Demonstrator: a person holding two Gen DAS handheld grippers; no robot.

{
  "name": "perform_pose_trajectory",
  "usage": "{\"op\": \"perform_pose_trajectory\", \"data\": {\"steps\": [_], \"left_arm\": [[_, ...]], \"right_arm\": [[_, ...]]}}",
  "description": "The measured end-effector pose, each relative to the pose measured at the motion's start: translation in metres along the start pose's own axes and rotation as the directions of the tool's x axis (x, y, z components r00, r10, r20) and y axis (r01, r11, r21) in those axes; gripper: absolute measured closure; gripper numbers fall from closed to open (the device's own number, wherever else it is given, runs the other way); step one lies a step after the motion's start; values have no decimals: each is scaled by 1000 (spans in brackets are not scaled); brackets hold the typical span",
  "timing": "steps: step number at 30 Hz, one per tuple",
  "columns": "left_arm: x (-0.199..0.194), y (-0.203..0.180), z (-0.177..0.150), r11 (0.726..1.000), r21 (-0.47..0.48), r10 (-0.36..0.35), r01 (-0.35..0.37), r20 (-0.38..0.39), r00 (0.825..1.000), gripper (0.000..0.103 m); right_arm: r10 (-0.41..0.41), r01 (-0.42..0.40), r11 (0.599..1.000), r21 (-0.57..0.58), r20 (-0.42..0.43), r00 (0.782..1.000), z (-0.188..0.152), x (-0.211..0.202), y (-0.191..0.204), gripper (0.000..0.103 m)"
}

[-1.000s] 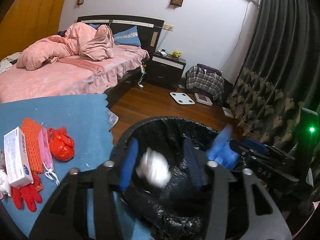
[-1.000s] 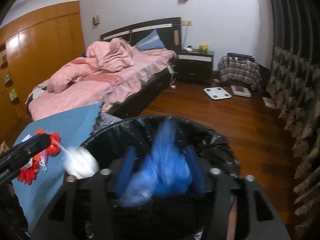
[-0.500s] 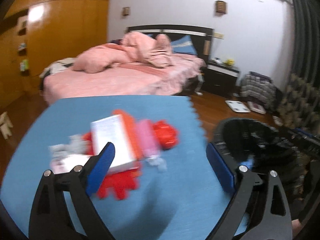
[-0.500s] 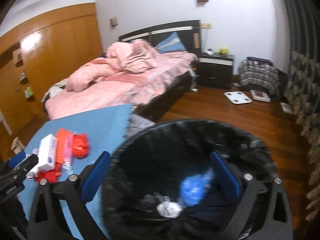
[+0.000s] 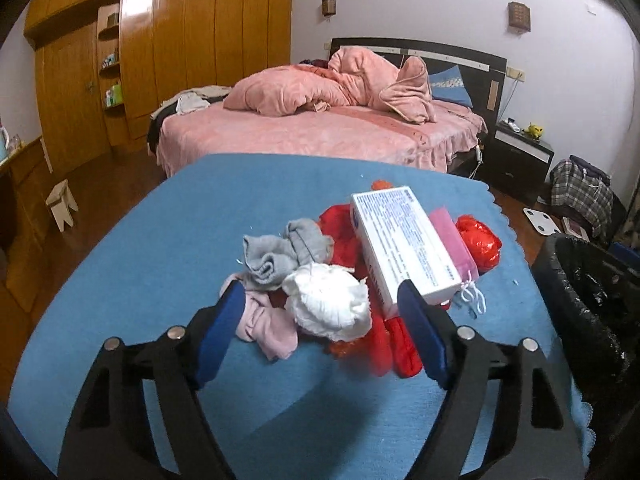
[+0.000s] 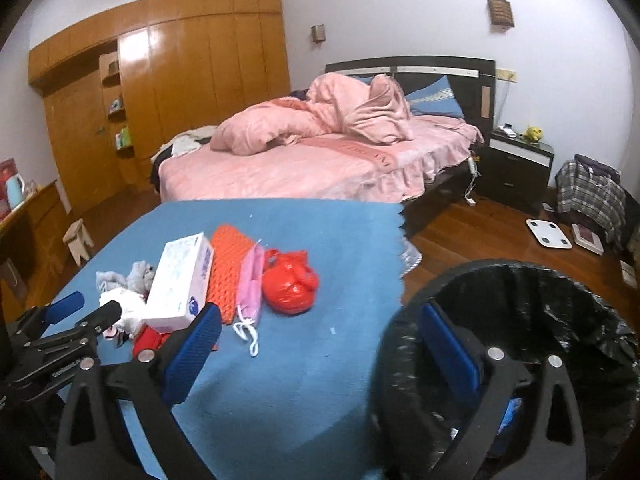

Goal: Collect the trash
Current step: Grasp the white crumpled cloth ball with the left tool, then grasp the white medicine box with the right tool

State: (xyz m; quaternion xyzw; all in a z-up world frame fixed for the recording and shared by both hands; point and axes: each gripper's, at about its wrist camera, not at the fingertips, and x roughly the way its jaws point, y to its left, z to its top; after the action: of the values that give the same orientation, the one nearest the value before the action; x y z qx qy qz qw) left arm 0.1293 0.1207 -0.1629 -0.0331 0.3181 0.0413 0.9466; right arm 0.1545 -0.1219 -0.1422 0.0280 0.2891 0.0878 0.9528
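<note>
A pile of trash lies on the blue mat: a crumpled white tissue, grey socks, pink cloth, a white box, a pink mask, a red plastic bag and red gloves. My left gripper is open and empty, its jaws either side of the tissue, just short of it. My right gripper is open and empty, above the mat's edge and the rim of the black-lined bin. The box, the mask and the red bag also show in the right wrist view.
The bin stands right of the mat. A pink bed, a wooden wardrobe, a dark nightstand, a small stool, a scale and a plaid bag stand around on the wooden floor.
Both grippers dropped their loads, a white wad and a blue item, into the bin and opened. The left gripper swung left to the pile; the right turned left too.
</note>
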Motion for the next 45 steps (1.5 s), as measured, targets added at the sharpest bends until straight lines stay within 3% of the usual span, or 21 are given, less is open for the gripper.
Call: {"op": "perform_pose_trajectory", "data": {"steps": [6, 11, 14, 24, 36, 45], "left_arm": [[17, -3, -8, 1000, -2, -19, 19, -33, 999, 35], [28, -4, -11, 999, -12, -47, 46, -65, 997, 63], [29, -5, -12, 999, -10, -53, 52, -65, 997, 68], [12, 9, -5, 998, -26, -57, 57, -9, 998, 72], [24, 37, -5, 999, -38, -17, 16, -31, 999, 72], [26, 53, -10, 998, -55, -32, 32, -12, 999, 72]], "right_arm": [[-5, 5, 1000, -8, -31, 999, -5, 11, 6, 9], [-8, 8, 1000, -8, -43, 999, -7, 13, 6, 10], [-4, 4, 1000, -12, -45, 999, -7, 15, 8, 11], [47, -48, 998, -29, -36, 998, -1, 22, 25, 14], [134, -134, 990, -45, -13, 991, -7, 46, 74, 27], [168, -170, 979, -116, -23, 985, -18, 56, 102, 30]]}}
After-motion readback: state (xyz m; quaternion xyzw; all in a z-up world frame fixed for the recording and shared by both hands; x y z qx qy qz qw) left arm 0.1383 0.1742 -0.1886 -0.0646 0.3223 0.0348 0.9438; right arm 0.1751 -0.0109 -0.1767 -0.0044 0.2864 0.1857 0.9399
